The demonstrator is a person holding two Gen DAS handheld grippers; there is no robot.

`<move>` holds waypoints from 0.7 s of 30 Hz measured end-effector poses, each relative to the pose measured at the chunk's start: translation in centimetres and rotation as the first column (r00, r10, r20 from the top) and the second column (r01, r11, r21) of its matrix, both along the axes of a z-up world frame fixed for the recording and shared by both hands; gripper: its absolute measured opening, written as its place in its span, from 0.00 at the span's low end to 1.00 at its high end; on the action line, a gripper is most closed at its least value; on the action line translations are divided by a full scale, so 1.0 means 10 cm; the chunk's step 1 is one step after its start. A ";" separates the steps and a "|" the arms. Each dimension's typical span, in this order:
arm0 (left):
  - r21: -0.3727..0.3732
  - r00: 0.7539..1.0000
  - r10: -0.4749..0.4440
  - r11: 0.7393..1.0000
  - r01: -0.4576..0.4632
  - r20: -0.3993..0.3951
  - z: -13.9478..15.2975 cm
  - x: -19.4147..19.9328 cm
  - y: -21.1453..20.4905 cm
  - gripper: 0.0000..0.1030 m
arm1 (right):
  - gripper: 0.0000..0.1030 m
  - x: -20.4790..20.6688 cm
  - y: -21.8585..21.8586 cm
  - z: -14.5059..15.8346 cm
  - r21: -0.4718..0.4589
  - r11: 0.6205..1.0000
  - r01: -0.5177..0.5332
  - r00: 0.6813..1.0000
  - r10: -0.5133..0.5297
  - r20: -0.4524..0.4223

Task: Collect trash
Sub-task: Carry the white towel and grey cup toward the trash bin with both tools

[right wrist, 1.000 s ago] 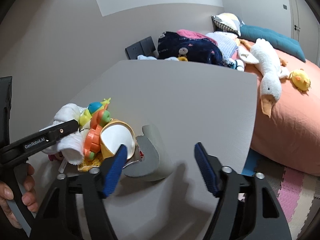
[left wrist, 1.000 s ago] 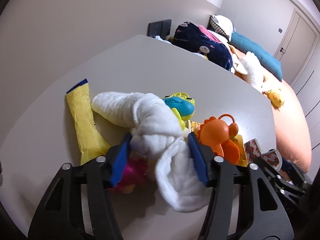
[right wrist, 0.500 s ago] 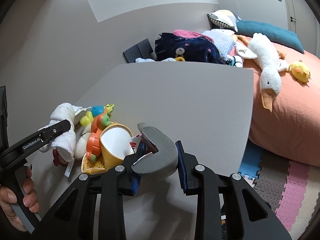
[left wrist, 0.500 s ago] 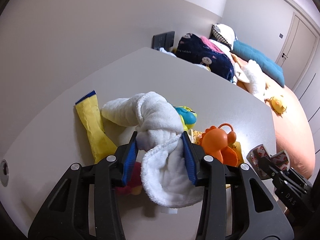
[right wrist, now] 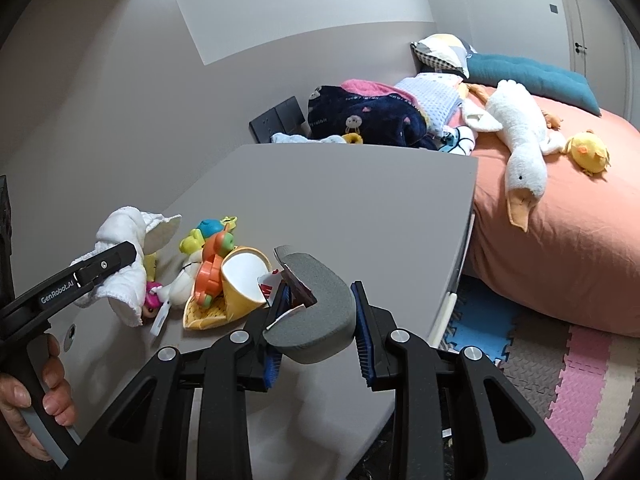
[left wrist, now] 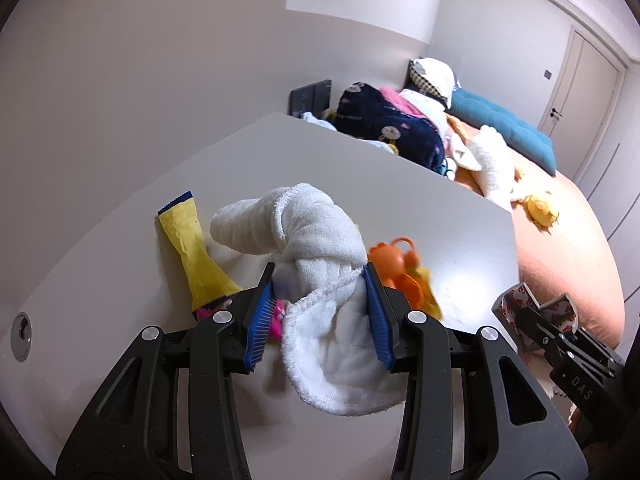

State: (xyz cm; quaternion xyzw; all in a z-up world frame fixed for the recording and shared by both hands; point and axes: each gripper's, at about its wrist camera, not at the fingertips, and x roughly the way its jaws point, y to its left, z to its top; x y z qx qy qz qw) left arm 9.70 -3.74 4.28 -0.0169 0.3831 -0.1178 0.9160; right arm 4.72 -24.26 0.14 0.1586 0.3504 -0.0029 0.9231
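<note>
My left gripper [left wrist: 318, 312] is shut on a white cloth [left wrist: 316, 264] and holds it lifted above the grey table [left wrist: 400, 192]; the cloth also shows in the right wrist view [right wrist: 128, 256]. My right gripper [right wrist: 320, 320] is shut on a grey foil wrapper [right wrist: 316, 304] with red print inside, held above the table's near part; it also shows in the left wrist view [left wrist: 528, 312]. A yellow wrapper [left wrist: 192, 248] lies flat on the table to the left of the cloth.
Plastic toys sit in a heap: an orange toy [right wrist: 212, 276], a yellow cone-shaped piece [right wrist: 240, 284], a blue and yellow toy [right wrist: 208, 232] and a pink one [right wrist: 150, 296]. A bed [right wrist: 560, 208] with a plush goose [right wrist: 520, 136] stands right of the table.
My left gripper shut on the white cloth and raised it off the toys. My right gripper closed on the grey wrapper and lifted it from the table.
</note>
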 end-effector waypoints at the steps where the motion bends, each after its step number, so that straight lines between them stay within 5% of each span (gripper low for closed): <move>1: 0.002 1.000 -0.002 1.000 0.002 0.003 0.01 -0.03 -0.02 0.41 | 0.31 -0.04 -0.01 0.02 -0.001 1.000 0.002 1.000 -0.002 0.004; 21: -0.006 0.997 -0.083 0.997 0.083 0.011 0.08 -0.70 -0.34 0.41 | 0.31 -0.82 -0.13 0.31 -0.015 0.999 0.033 0.998 -0.032 0.059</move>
